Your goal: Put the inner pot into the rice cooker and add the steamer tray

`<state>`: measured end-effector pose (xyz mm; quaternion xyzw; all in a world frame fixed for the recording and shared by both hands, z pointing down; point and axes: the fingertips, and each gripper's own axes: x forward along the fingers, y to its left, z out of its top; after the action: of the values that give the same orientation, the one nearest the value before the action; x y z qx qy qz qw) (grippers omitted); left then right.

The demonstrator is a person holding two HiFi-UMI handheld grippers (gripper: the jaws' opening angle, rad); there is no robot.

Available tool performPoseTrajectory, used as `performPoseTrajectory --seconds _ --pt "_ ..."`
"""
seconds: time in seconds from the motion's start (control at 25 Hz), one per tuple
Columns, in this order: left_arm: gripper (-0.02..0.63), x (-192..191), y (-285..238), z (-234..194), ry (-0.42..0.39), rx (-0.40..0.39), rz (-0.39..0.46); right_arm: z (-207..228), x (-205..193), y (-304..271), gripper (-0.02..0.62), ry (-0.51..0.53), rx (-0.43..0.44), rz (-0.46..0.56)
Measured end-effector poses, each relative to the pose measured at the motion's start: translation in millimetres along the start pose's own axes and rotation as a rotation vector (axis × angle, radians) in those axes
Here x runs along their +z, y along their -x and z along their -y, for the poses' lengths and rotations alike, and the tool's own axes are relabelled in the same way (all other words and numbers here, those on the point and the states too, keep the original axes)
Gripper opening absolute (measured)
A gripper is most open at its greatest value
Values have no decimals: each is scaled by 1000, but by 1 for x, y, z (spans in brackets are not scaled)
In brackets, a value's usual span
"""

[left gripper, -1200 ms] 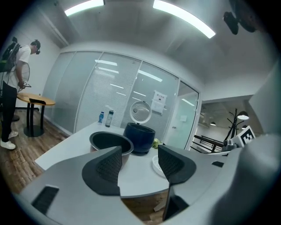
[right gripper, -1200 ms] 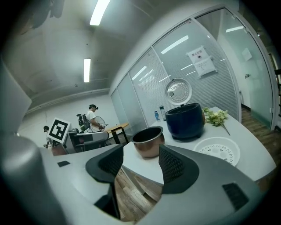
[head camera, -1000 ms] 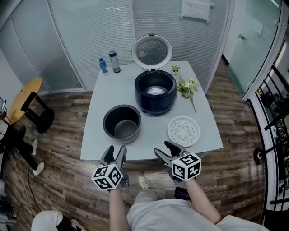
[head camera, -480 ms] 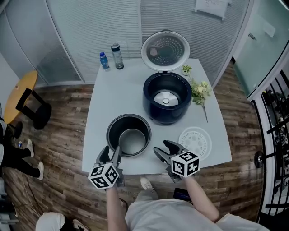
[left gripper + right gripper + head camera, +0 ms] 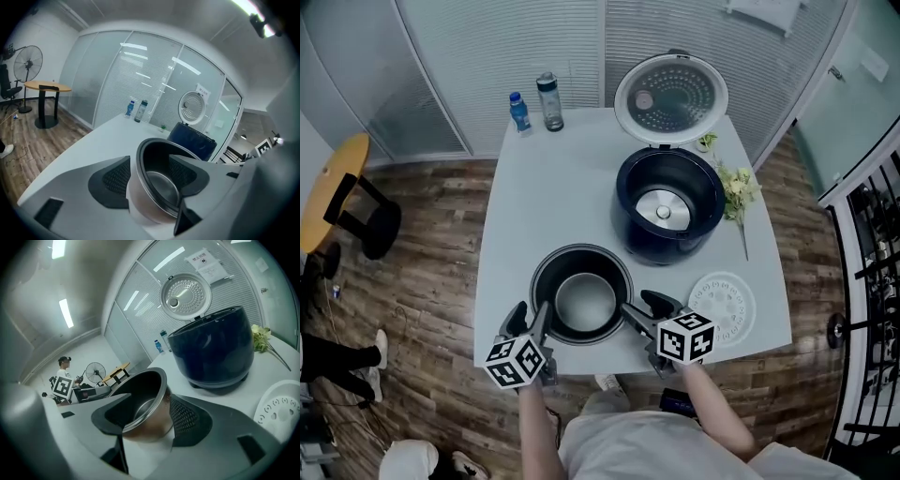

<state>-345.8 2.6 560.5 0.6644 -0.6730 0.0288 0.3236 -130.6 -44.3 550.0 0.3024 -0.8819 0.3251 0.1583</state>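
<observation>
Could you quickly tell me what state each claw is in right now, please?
Left claw: open, straddling the rim of the inner pot, not clamped.
Right claw: open, straddling the rim on the pot's other side, not clamped.

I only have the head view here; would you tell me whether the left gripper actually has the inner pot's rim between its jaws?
Observer: Yes. The left gripper view shows the left gripper straddling the rim of the inner pot, with one jaw inside and one outside. The jaws are wide apart, not clamped.
Operator: Thank you. And the right one?
Observer: The right gripper view shows the right gripper open as well, with one jaw inside the pot and the other outside its wall.
</observation>
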Motion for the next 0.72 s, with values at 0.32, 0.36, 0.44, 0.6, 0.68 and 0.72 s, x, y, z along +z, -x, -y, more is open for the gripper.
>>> performPoseTrajectory --seconds 0.32,0.36,0.44,0.6,0.68,0.72 --pt "261 -7 -19 -11 17 -21 -48 10 -5 -21 256 -13 -60 -28" --pt "259 -8 -21 -11 16 -25 -52 10 -6 -23 255 -14 -66 -29" --pt "256 -11 -23 -11 15 -34 -59 11 -7 -25 251 -12 -76 -29" --pt "226 -14 -25 -13 7 -34 -73 11 -8 -28 211 -4 -97 -25" --pt "131 -13 -25 -15 -5 -24 -75 8 -7 -29 145 -7 -89 -28" --pt "109 -13 -26 -15 -4 -21 -76 8 -7 -30 140 -10 -89 -31"
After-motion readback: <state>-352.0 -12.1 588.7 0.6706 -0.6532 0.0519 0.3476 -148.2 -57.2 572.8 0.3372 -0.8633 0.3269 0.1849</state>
